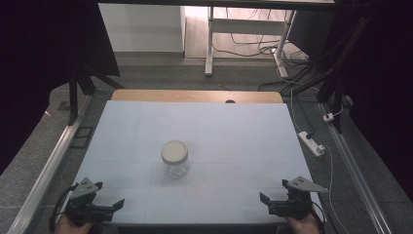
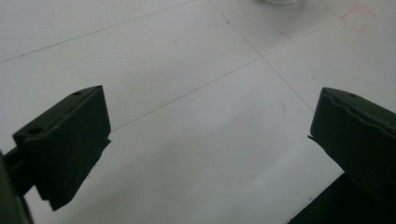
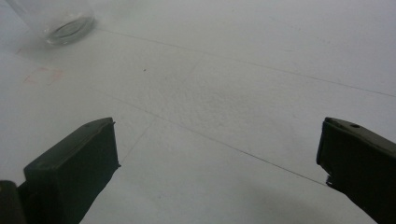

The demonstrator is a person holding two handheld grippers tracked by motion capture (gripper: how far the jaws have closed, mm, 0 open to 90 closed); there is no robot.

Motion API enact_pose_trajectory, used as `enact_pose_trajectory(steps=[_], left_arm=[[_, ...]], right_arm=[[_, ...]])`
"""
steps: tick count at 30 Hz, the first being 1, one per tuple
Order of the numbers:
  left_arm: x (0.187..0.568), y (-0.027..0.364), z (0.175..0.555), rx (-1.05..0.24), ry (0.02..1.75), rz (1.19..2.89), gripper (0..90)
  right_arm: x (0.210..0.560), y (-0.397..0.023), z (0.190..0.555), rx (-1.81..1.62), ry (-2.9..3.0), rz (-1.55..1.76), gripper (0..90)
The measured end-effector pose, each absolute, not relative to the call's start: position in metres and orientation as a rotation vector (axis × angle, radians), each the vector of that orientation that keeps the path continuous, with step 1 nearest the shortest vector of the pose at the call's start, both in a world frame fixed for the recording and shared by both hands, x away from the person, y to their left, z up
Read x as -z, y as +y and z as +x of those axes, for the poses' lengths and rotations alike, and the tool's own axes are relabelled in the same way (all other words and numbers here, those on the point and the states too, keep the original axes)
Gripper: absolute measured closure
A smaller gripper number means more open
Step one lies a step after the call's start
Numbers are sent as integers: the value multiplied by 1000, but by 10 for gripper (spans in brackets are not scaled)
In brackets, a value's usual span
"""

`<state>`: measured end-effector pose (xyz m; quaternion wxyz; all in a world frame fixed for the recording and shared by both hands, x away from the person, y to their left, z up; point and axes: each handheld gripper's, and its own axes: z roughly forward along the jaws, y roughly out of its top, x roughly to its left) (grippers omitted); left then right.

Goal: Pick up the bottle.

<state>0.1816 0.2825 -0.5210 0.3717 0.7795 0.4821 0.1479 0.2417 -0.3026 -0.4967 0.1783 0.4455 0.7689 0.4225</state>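
Hovering low over the near edge of the white bench (image 1: 146,126), left tongs (image 1: 108,195) and right tongs (image 1: 272,190), both gaping wide with nothing between the jaws. Standing upright near the bench's middle, well apart from both: glass jar (image 1: 175,159), wearing a pale lid (image 1: 174,151). Peeking into the top of each gripper view, just the jar's clear base.

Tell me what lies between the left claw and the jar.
Nothing: in the high view, bare white table separates the left claw from the jar.
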Motion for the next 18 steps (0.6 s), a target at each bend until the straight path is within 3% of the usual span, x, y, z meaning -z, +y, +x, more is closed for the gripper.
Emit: enact_pose_trajectory(steps=[18], left_arm=[[522,285,185,-318,1233,1996,0]], right_arm=[[497,-299,243,-1190,2249,1213,0]])
